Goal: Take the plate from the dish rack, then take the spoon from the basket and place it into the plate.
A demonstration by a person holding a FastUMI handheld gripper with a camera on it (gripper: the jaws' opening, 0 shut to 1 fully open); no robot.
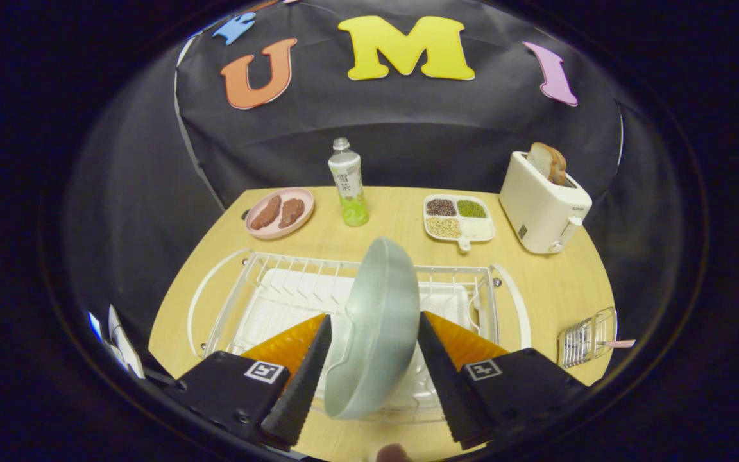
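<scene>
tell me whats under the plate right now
The plate, held on edge in the tool, hangs over the white dish rack; the rack wires directly behind it are covered.

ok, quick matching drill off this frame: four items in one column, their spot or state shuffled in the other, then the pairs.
Things:
1. plate
2. bread slice
3. bottle
4. wire basket

Places or states:
A. sticking up out of the white toaster
B. standing upright between the pink dish and the divided tray
C. on edge between the fingers of the gripper, over the dish rack
D. on the table beside the rack's end, below the toaster

Pairs: 1-C, 2-A, 3-B, 4-D
</scene>
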